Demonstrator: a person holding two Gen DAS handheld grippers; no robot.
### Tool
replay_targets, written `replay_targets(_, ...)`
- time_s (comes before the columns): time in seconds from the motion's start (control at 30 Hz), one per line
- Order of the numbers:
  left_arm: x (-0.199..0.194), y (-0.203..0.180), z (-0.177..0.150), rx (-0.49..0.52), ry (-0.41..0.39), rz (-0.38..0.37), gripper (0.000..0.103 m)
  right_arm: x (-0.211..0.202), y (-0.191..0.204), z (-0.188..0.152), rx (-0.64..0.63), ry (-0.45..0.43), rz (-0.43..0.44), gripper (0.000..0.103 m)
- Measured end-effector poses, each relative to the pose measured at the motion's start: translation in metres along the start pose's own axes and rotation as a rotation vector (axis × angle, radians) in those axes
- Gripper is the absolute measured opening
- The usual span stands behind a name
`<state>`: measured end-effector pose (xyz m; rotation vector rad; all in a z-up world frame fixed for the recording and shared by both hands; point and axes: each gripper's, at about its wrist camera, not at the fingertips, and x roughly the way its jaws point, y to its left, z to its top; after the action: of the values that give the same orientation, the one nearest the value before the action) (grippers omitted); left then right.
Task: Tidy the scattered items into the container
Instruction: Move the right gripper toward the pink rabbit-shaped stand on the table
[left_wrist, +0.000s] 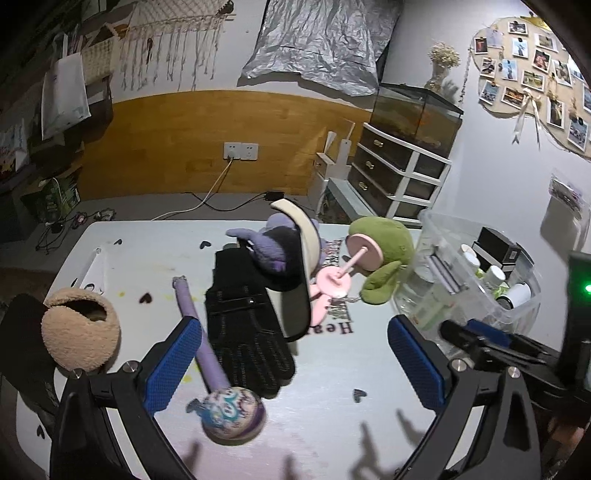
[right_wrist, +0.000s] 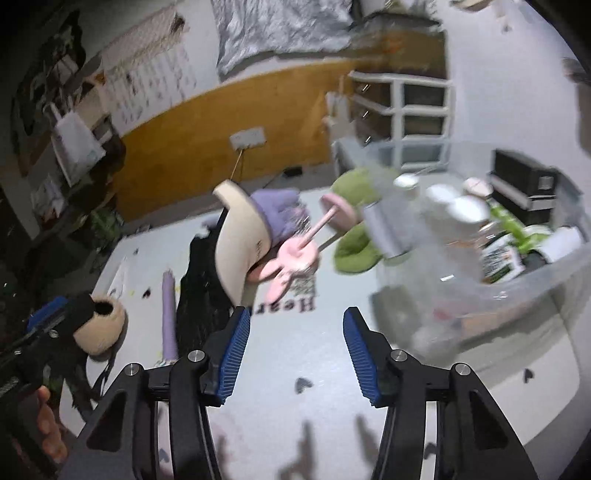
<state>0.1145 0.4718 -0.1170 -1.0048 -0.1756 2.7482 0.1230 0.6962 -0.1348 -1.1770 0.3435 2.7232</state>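
White table (left_wrist: 332, 387) w/ small dark heart marks, orange-panelled wall behind, drawer unit (left_wrist: 399, 173) back right.

Counts on table:
- 1 black glove (left_wrist: 247, 332), flat, centre-left
- 1 purple wand (left_wrist: 207, 347), round printed head nearest the left cam, shaft touching glove's left edge
- 1 tan earmuff (left_wrist: 79, 330), far left at table edge
- 1 visor (left_wrist: 299, 266), cream brim tilted up, lying over glove's far end
- 1 purple plush (left_wrist: 266, 243) behind visor
- 1 pink bunny toy (left_wrist: 332, 284) on a stick
- 1 green plush (left_wrist: 384, 254), just beside bin
- 1 clear bin (left_wrist: 480, 280), right side, holds several bottles + a black box; exact count n/a

Grippers: 2. Left gripper (left_wrist: 295, 365) wide open, nothing between pads, left pad just over wand shaft. Right gripper (right_wrist: 295, 354) also spread apart, empty, above bare table in front of the "Heart" lettering.

Hard to read:
- right cam motion-blurred, bin contents smeared
- left edge of left view cuts a dark strap/fabric by earmuff, can't ID
- right gripper shows only partly at left view's right edge (left_wrist: 491, 339); left gripper only as a dark blurred body in right view (right_wrist: 48, 332), bare fingers (right_wrist: 48, 424) below it
- most of plush hidden by visor

Room: open table strip near edge between wand head and bin; bin's near wall close to right gripper's right pad.
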Motion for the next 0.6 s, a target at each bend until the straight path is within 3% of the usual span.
replay_targets(0.17,0.007,0.020,0.006,-0.002,0.007,-0.003,0.101,0.055,0.008,0.005,0.051,0.066,0.028,0.053)
replay_targets(0.27,0.014,0.031,0.008,-0.003,0.026,-0.004,0.101,0.100,0.006,0.005,0.113,0.115,0.026,0.045)
replay_targets(0.37,0.020,0.039,0.008,-0.003,0.045,0.002,0.101,0.145,0.004,0.006,0.176,0.163,0.024,0.045)
replay_targets(0.6,0.031,0.062,0.005,-0.007,0.090,0.047,0.101,0.219,-0.003,0.011,0.261,0.208,-0.028,0.045)
